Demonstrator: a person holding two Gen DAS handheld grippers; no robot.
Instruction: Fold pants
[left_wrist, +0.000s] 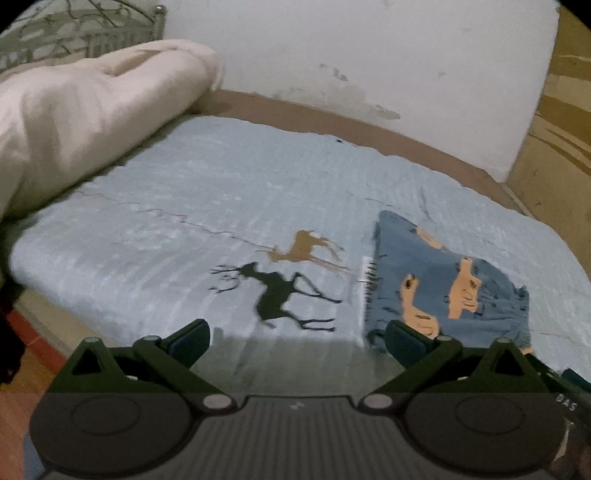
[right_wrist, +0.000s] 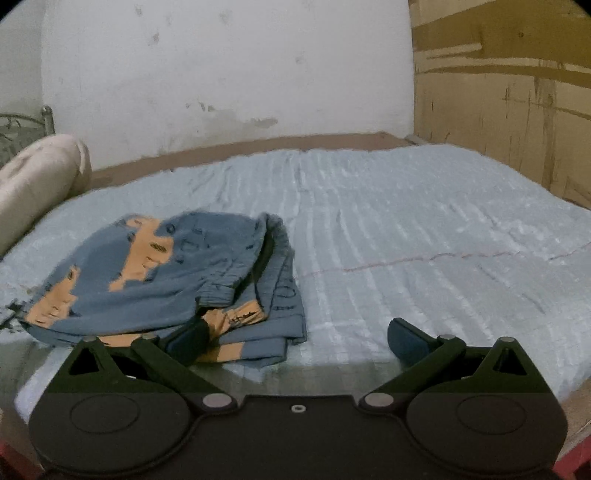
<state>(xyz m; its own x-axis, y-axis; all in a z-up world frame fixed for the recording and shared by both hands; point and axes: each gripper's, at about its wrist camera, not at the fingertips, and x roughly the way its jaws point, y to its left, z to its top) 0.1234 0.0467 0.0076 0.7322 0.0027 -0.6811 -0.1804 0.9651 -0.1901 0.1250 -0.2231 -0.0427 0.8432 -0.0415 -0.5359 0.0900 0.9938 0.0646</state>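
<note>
The pants (left_wrist: 450, 284) are blue with orange prints and lie folded in a compact pile on the light blue bedspread (left_wrist: 221, 192). In the left wrist view they sit at the right, just beyond my right finger. My left gripper (left_wrist: 297, 341) is open and empty, above the deer print. In the right wrist view the pants (right_wrist: 177, 273) lie at the left, with the waistband on top. My right gripper (right_wrist: 295, 338) is open and empty; its left finger (right_wrist: 186, 341) is over the pile's near edge.
A rolled cream blanket (left_wrist: 85, 118) lies at the bed's left end by a metal bed frame (left_wrist: 85, 33). A white wall (right_wrist: 221, 74) runs behind the bed, with cardboard (right_wrist: 509, 92) at the right. Black and brown deer prints (left_wrist: 280, 291) mark the bedspread.
</note>
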